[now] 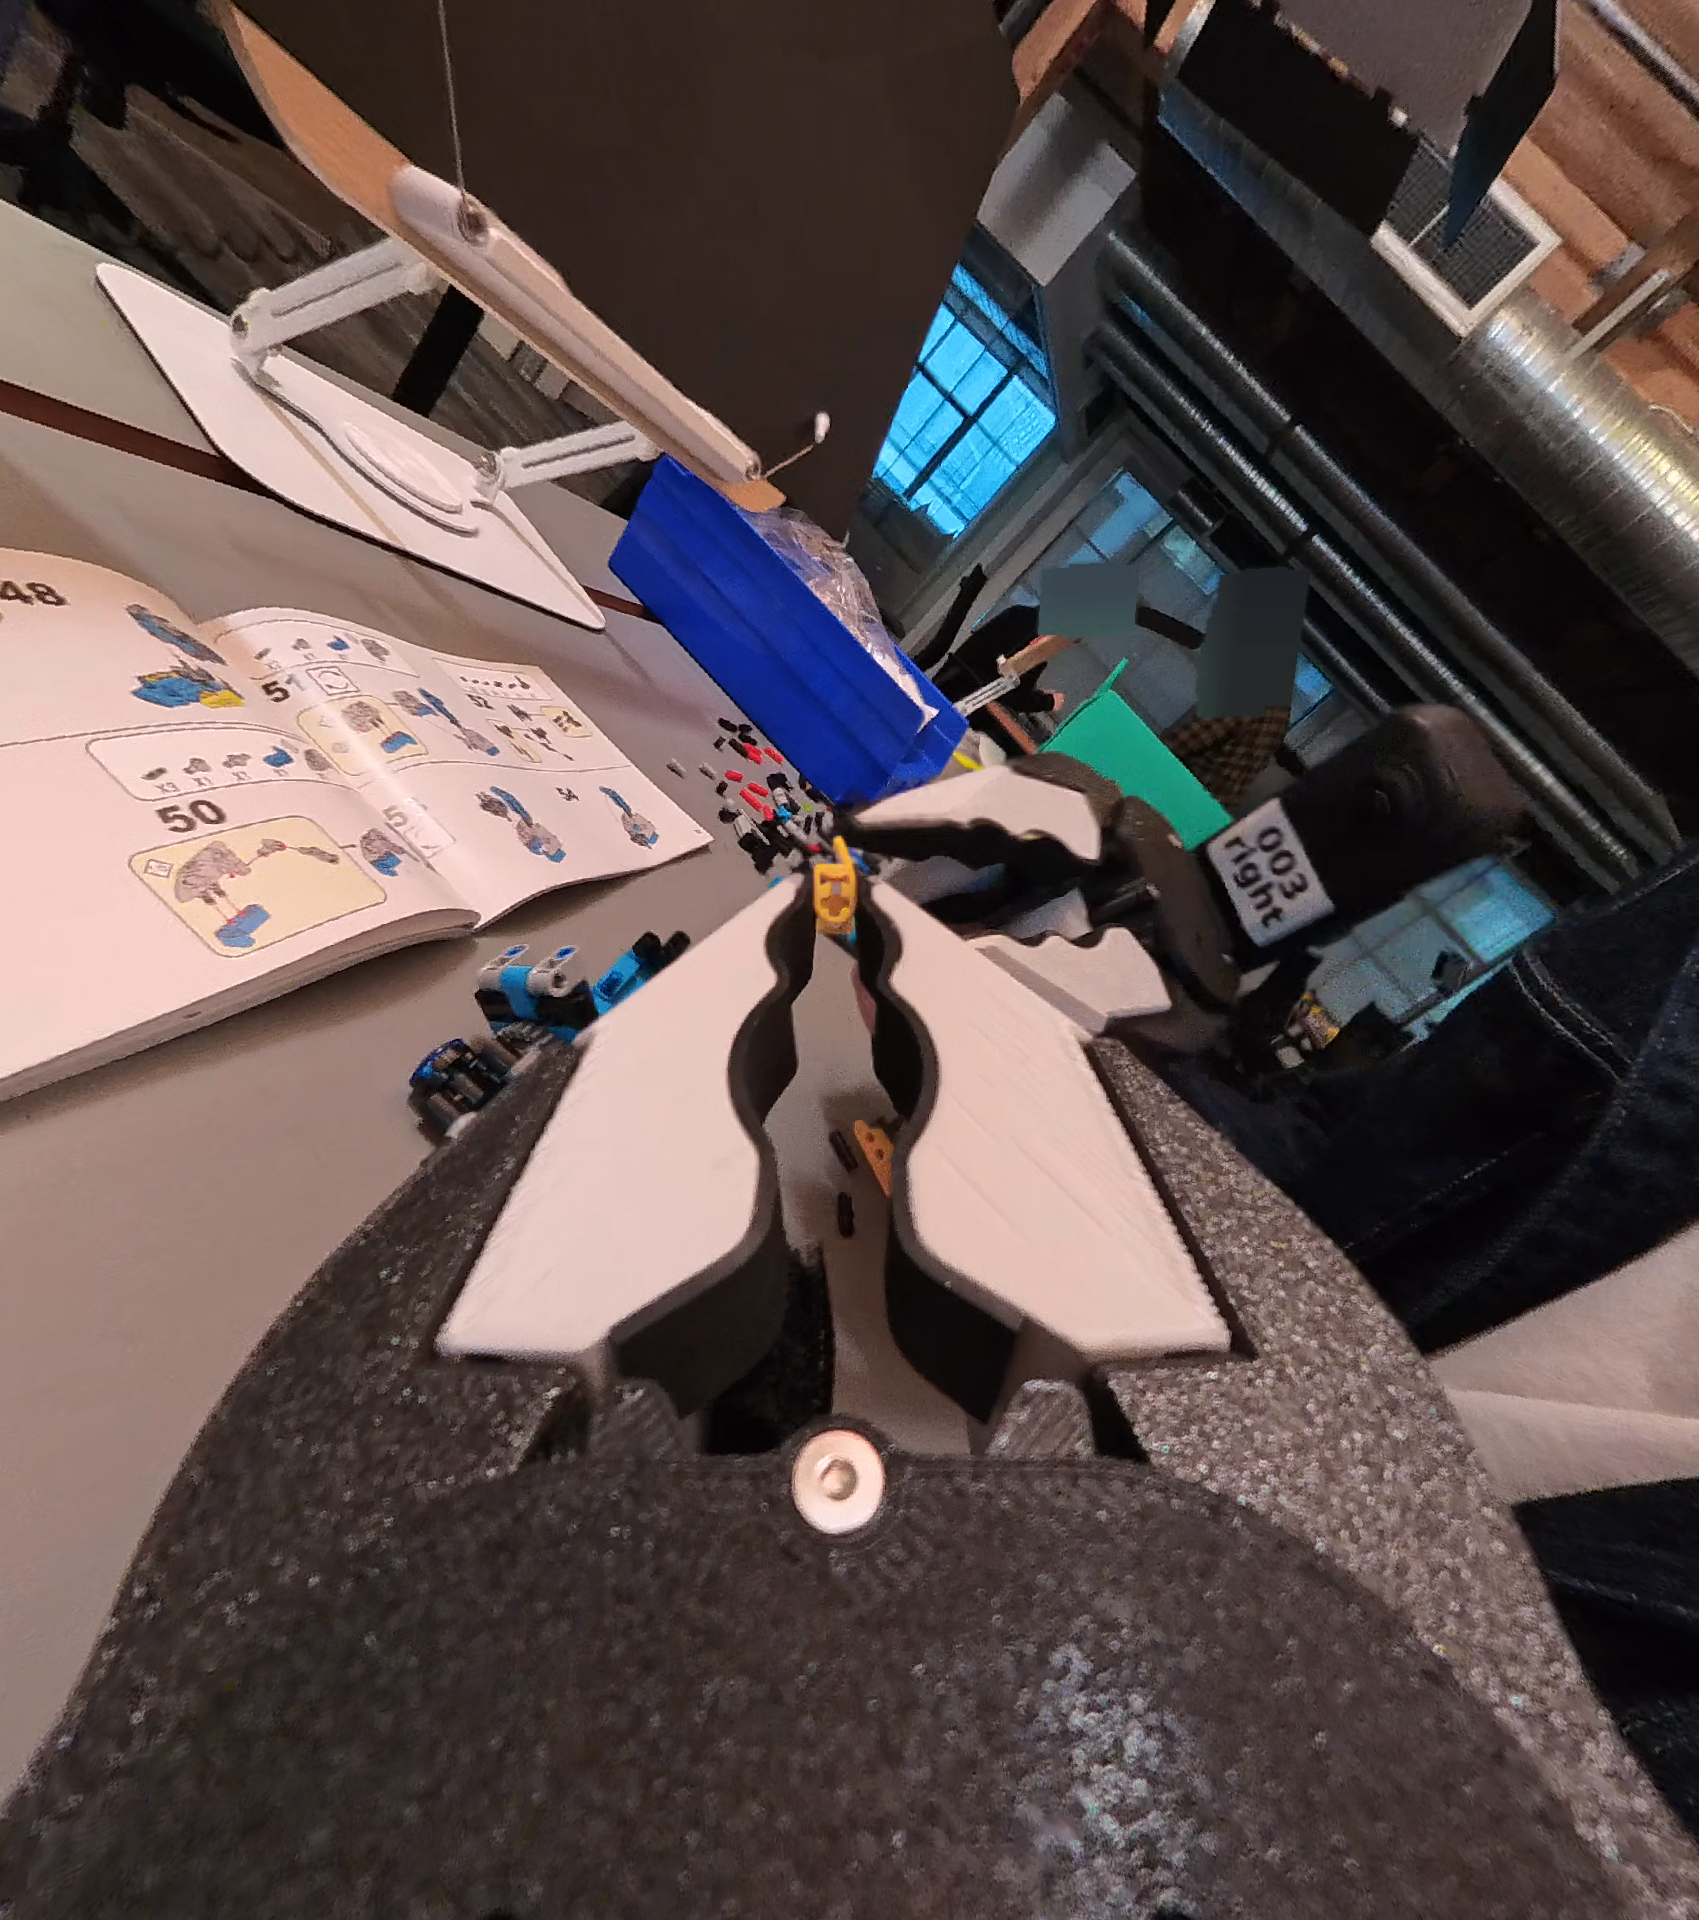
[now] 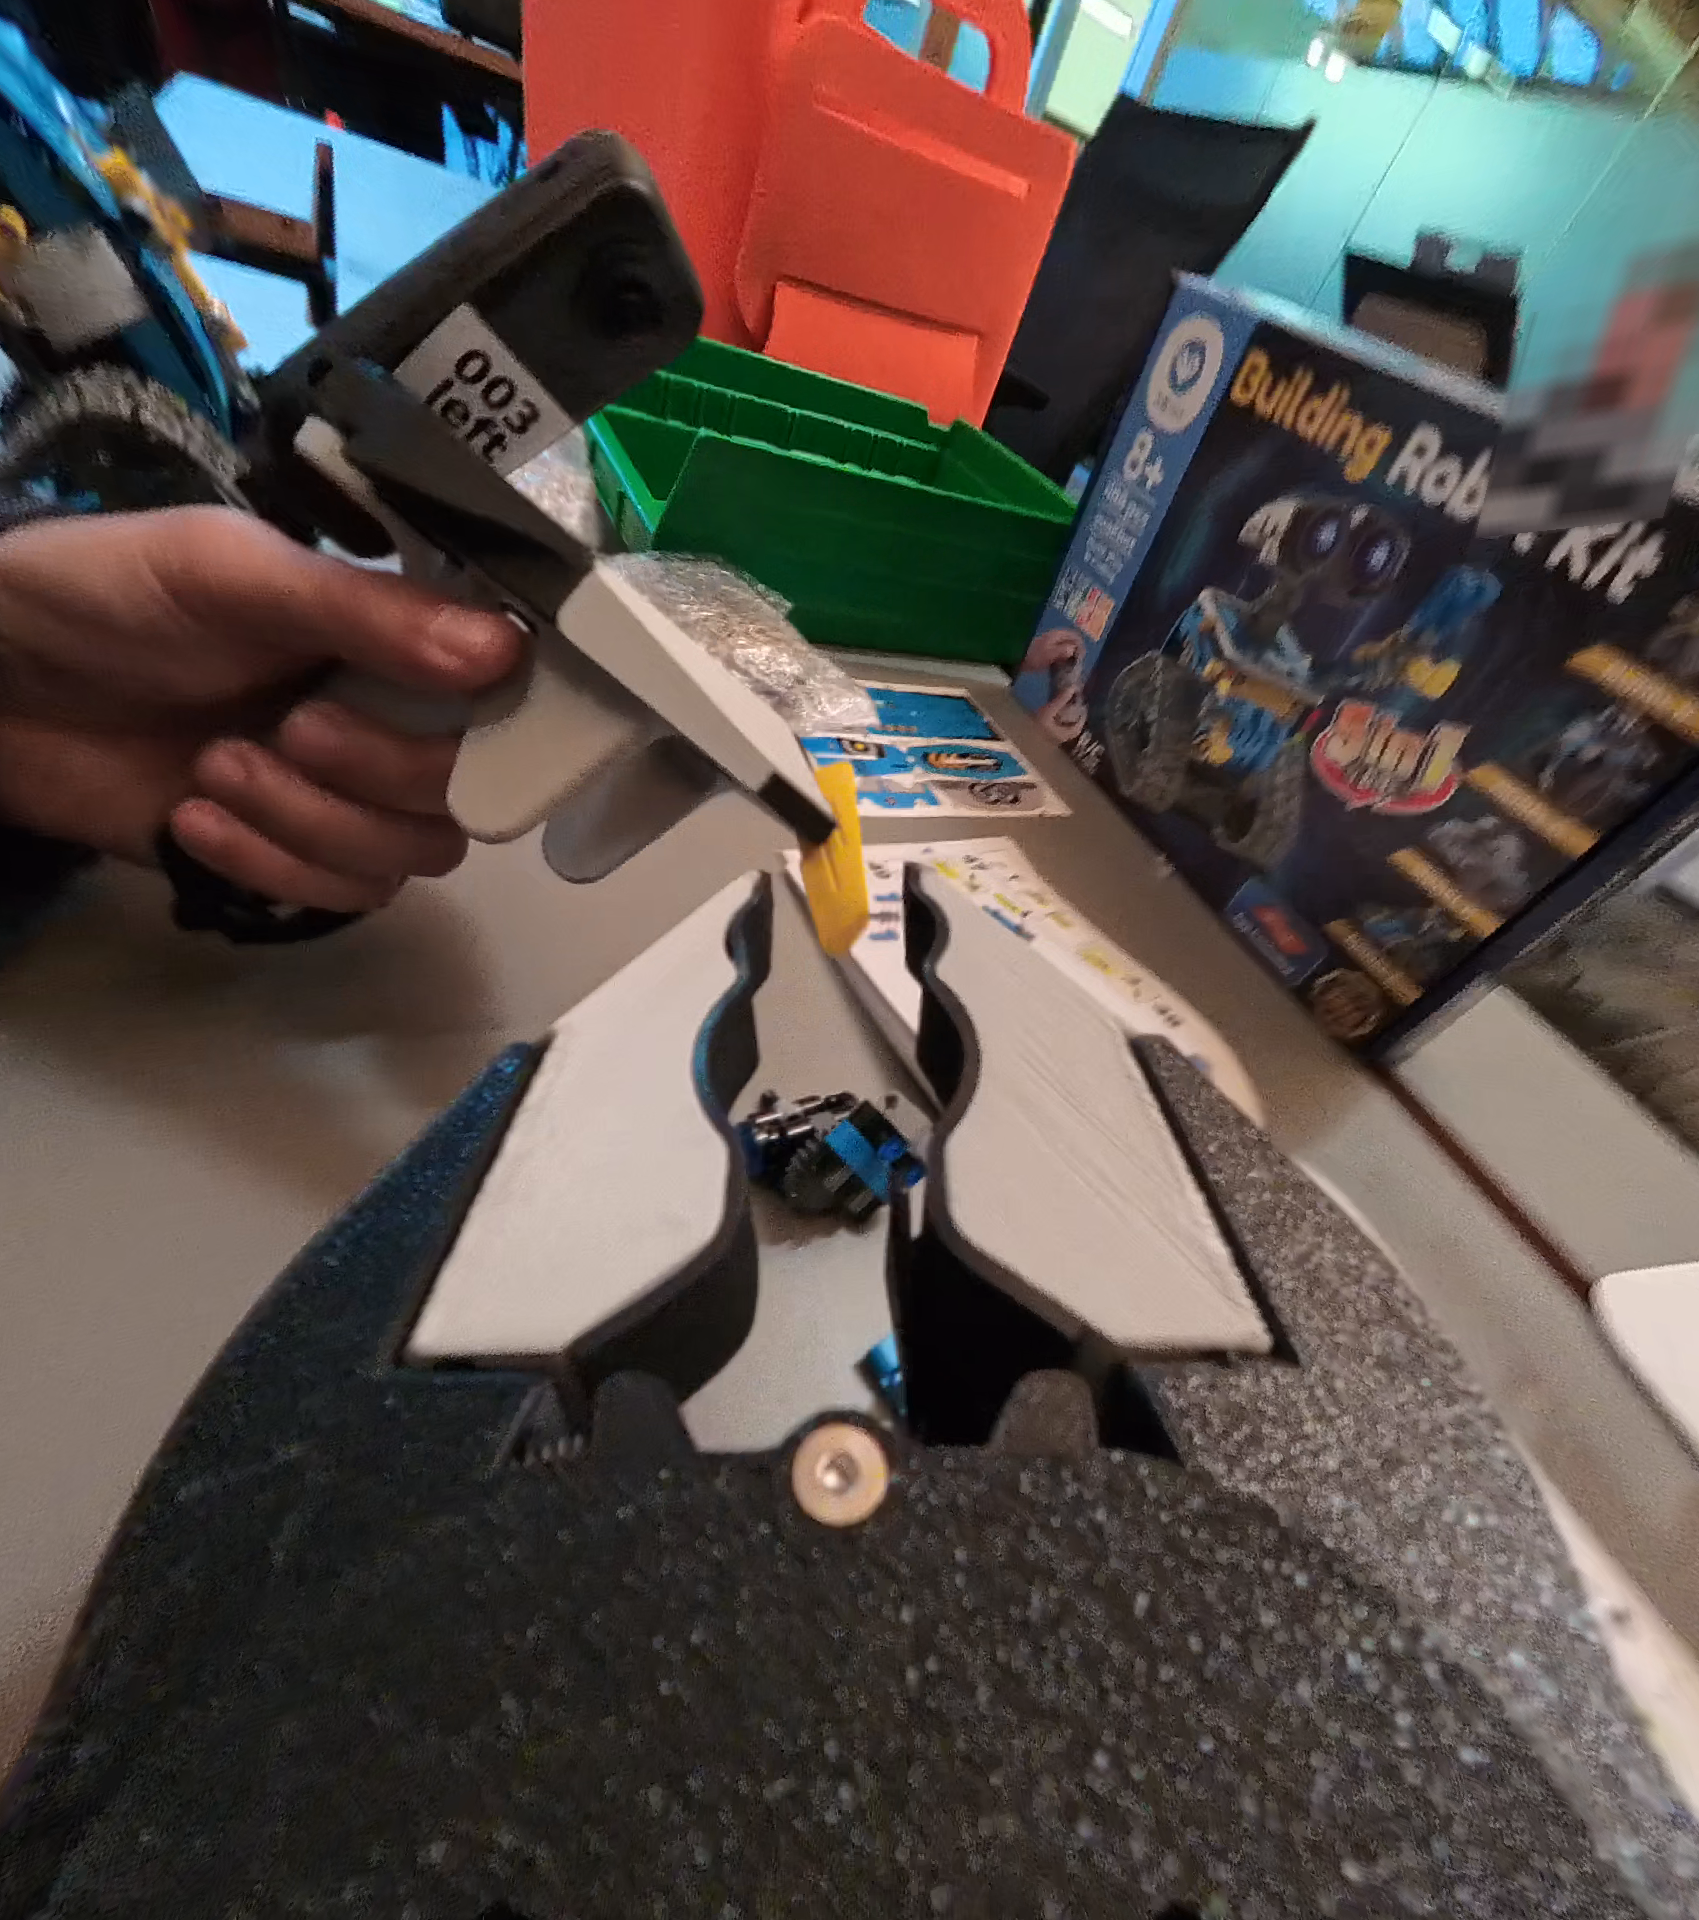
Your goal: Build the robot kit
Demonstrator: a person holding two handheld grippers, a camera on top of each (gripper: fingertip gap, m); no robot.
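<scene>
Left gripper (image 1: pixel 832 914): tips pinch yellow piece (image 1: pixel 834 891); thin hold, may twist loose. Right gripper (image 2: pixel 837 896): parted, seemingly empty, just beside piece.

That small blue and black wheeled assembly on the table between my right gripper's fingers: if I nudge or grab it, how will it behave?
The blue and black assembly looks small beside the right gripper, so probably light and easily shoved on the smooth table. A toothed wheel shows on it, so it may roll or pivot. Being snapped together from small pieces, it could shed parts if squeezed.
</scene>
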